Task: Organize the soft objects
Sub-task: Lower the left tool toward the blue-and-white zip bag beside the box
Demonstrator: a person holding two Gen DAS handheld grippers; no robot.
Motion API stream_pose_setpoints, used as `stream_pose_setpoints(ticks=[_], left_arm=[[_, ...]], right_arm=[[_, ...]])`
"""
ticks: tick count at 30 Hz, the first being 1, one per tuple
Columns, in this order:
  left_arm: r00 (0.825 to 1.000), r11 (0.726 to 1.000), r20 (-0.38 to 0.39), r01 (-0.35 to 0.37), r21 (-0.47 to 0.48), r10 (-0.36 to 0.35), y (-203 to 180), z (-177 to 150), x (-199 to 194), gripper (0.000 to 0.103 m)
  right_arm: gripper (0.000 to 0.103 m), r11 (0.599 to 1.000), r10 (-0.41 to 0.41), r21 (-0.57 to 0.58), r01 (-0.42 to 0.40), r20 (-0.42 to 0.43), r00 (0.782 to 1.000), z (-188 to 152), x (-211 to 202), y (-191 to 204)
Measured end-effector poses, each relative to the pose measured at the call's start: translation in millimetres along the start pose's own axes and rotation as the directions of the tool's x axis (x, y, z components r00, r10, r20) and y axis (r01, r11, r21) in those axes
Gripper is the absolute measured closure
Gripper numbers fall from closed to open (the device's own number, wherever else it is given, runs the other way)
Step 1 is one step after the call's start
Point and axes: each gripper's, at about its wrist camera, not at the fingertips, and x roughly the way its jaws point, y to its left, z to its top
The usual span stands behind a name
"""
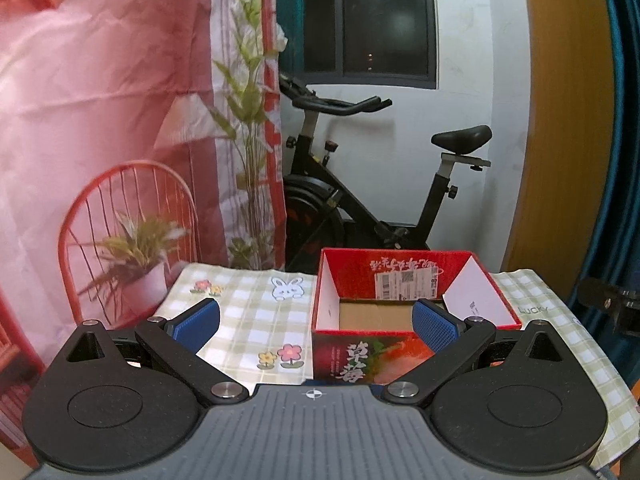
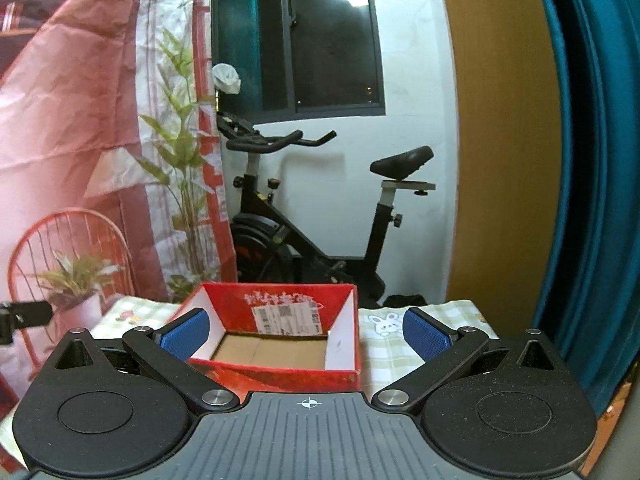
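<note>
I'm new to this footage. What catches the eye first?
An open red box sits empty on the checked tablecloth, right ahead of both open grippers, left and right. Behind it, a black exercise bike stands under the dark window.

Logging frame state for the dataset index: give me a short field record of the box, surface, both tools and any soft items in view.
container: red cardboard box, lid off, brown floor bare
surface: green-and-white checked tablecloth with rabbit and flower prints
box position: on the cloth
left tool: open, holding nothing
right tool: open, holding nothing
soft objects: none in view
background: black exercise bike by the white wall
</note>
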Motion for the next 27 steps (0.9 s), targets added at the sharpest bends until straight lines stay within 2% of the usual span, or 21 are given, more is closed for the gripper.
stream_pose_setpoints(ticks=[3,12,16,19,23,27], left_arm=[[1.0,1.0,-0.02,-0.013,0.02,0.014,-1,-8,10,0.0],[0.997,0.998,-0.078,-0.017,0.068,0.023,2,-34,43,0.0],[0.994,0.999,-0.113,0.015,0.043,-0.01,9,-44,53,0.0],[0.991,0.999,-0.132,0.016,0.032,-0.011,13,-52,59,0.0],[0.987,1.0,-0.163,0.018,0.01,-0.016,18,-63,64,0.0],[0.98,0.998,-0.192,0.05,-0.04,-0.057,24,-71,67,0.0]], right_arm=[[0.0,1.0,0.003,-0.007,-0.004,-0.015,1.0,-14,13,3],[0.0,0.998,0.057,0.029,-0.053,-0.14,0.989,-55,49,8],[0.0,0.999,0.053,0.021,-0.05,-0.163,0.985,-69,55,12],[0.0,0.998,0.053,0.047,-0.046,-0.163,0.985,-78,55,7],[0.0,0.999,0.027,0.02,-0.025,-0.149,0.988,-87,55,5],[0.0,0.999,0.034,0.044,-0.027,-0.155,0.987,-92,55,3]])
